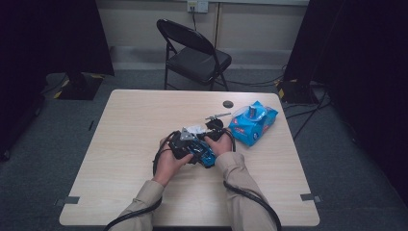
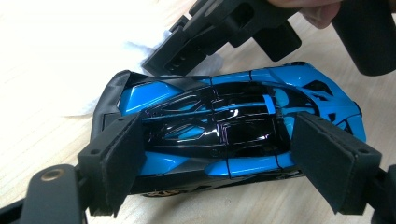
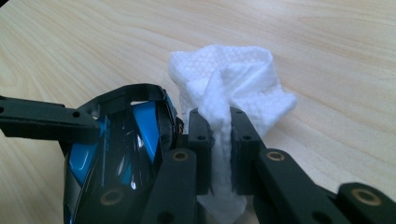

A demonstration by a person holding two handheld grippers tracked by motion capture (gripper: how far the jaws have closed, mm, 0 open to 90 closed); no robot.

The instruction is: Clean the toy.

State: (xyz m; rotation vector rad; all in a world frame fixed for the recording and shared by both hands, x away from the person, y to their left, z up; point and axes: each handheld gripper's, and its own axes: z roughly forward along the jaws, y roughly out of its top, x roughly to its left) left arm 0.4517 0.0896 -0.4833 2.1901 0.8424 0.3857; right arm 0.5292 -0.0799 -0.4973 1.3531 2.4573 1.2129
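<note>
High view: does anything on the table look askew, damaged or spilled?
Nothing stands out. The left gripper clamps the blue toy car, intact; the right gripper pinches a crumpled white wipe. The blue pack lies angled.

toy car on table, packet right

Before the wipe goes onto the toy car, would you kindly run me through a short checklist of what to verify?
1. Left gripper clamps the blue toy car across its sides: ok, pads sit against both flanks.
2. Right gripper holds the white wipe: ok, jaws pinch its bunched middle.
3. Wipe touches the car's body: cannot tell; it sits close beside the car's end.
4. Car rests on the table: ok, wheels at the wood in the left gripper view.
5. Blue wipe pack is out of the way: ok, it lies off to the right.
</note>
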